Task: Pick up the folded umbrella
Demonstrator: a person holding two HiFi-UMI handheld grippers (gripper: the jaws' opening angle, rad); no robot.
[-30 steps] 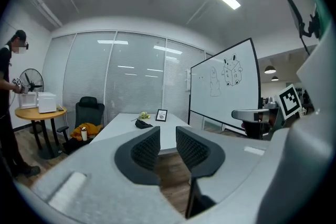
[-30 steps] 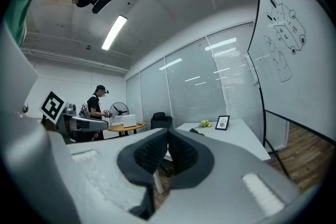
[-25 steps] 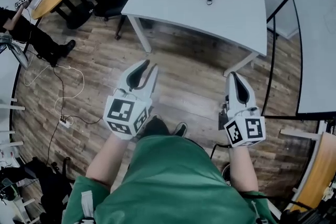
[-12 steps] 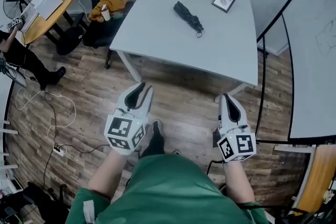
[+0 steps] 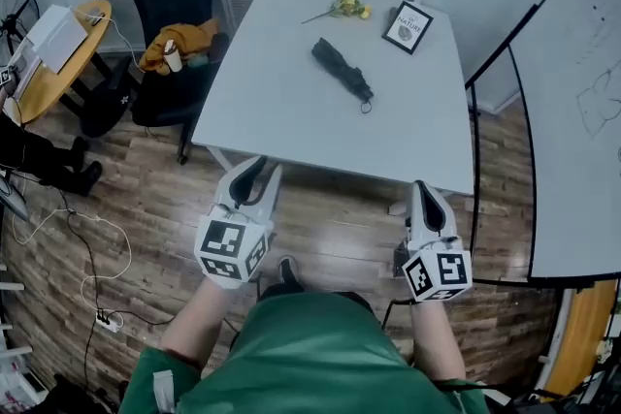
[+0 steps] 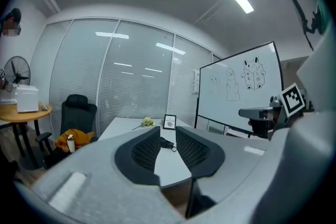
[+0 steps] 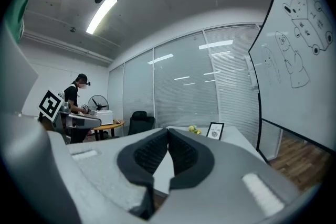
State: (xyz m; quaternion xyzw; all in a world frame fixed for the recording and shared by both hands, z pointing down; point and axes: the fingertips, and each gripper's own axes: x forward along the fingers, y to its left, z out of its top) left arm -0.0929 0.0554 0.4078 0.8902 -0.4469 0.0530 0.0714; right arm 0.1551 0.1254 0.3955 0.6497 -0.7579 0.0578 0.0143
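The folded black umbrella (image 5: 340, 69) lies slanted on the white table (image 5: 281, 107), towards its far right part. Both grippers hover over the wooden floor just short of the table's near edge, an arm's reach from the umbrella. My left gripper (image 5: 267, 167) has its jaws a little apart with nothing between them. In the left gripper view (image 6: 168, 131) the umbrella (image 6: 167, 143) shows through that gap, far off. My right gripper (image 5: 425, 185) is shut and empty, its pads meeting at the tips in the right gripper view (image 7: 168, 130).
A framed picture (image 5: 408, 26) and yellow flowers (image 5: 347, 5) sit at the table's far end. A black chair with orange cloth (image 5: 175, 39) stands left of the table. A round wooden table (image 5: 53, 63) is further left, a whiteboard (image 5: 572, 111) to the right.
The table and umbrella have come closer and lower in the head view as the person walked forward. Both grippers kept their pose and jaw state.
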